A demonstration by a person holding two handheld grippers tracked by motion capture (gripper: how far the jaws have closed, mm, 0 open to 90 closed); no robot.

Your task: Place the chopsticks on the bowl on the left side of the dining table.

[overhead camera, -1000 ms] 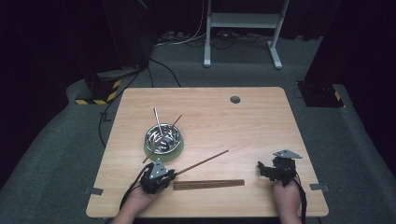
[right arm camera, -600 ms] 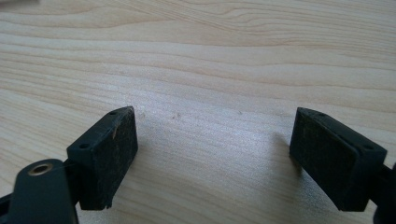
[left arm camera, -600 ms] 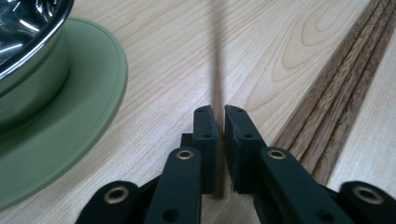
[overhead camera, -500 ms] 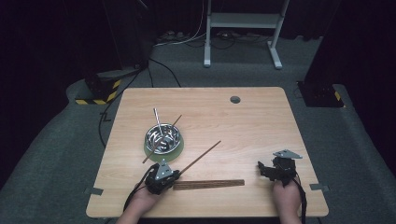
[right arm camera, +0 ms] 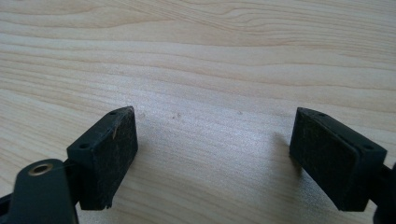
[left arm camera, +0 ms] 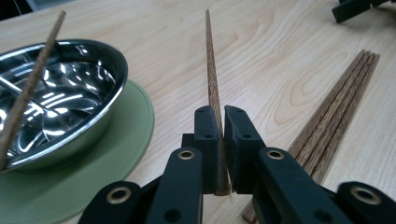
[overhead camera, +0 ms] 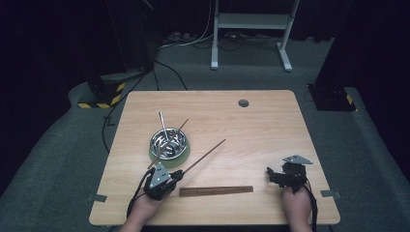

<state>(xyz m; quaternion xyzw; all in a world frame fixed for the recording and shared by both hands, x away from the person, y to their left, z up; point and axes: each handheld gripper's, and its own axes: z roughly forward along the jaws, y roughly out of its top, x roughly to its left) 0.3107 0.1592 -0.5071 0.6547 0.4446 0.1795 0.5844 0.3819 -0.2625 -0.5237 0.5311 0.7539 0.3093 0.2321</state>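
near the front-left corner of the table (overhead camera: 270, 121), the left gripper (overhead camera: 167, 178) pinched one chopstick (left arm camera: 212, 84) at its butt end, jaws pressed tight on it. its long axis ran from the gripper out toward the table's middle, tip passing just right of the steel bowl (overhead camera: 168, 142). the bowl lay closer to the left hand. the right gripper (right arm camera: 212, 156) sat spread, holding nothing, near the front-right corner.
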